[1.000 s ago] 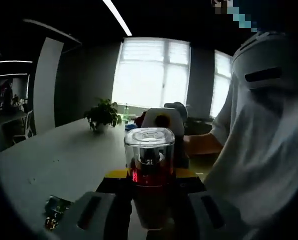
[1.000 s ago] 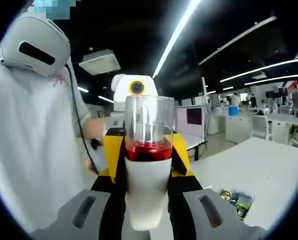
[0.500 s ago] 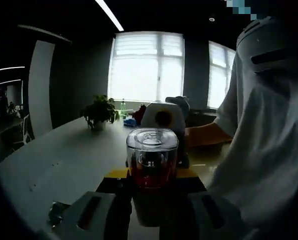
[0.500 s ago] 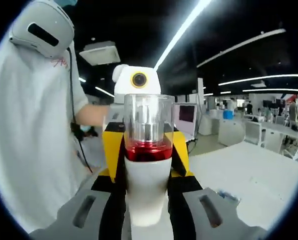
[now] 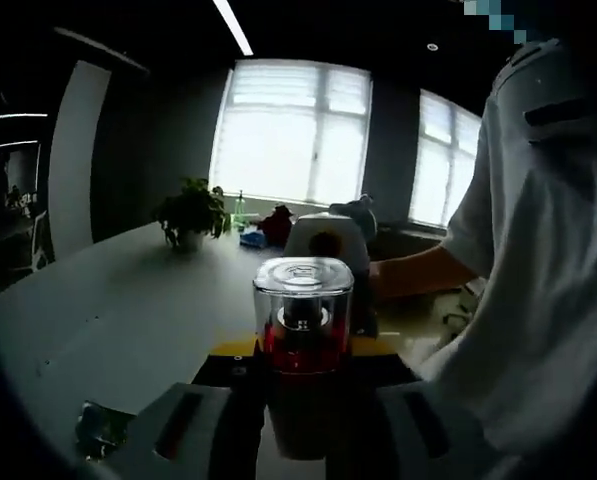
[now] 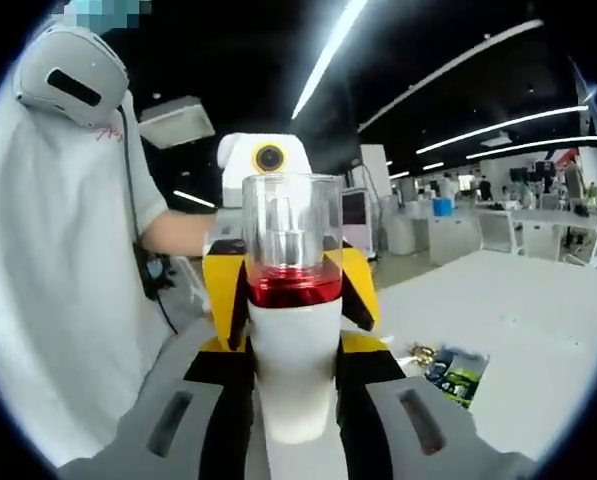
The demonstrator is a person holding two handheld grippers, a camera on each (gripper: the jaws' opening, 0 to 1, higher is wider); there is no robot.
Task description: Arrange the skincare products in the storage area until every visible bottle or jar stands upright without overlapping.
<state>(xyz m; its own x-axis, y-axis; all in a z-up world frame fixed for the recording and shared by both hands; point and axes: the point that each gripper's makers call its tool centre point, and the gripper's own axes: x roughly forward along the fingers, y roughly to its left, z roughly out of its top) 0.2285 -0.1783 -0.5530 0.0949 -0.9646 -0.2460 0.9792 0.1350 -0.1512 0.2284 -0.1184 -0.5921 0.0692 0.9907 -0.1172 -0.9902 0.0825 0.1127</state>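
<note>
Both grippers clamp one pump bottle (image 6: pixel 294 330) from opposite sides: right gripper (image 6: pixel 294 400), left gripper (image 5: pixel 303 400). Bottle's long axis upright, held above white table (image 5: pixel 108 310).

Both grippers (image 5: pixel 300 420) (image 6: pixel 294 420) face each other, fingers clamped.

A long white worktop (image 5: pixel 108 310) runs toward a dark wall with two tall bright windows (image 5: pixel 290 135) fitted with blinds. A potted plant (image 5: pixel 188 215) stands at the far end of the worktop, with small coloured items just beside it. Linear ceiling lights (image 6: pixel 328 50) cross a dark ceiling. An open office with white desks (image 6: pixel 498 225), chairs and monitors lies beyond a second stretch of white worktop (image 6: pixel 518 310).
</note>
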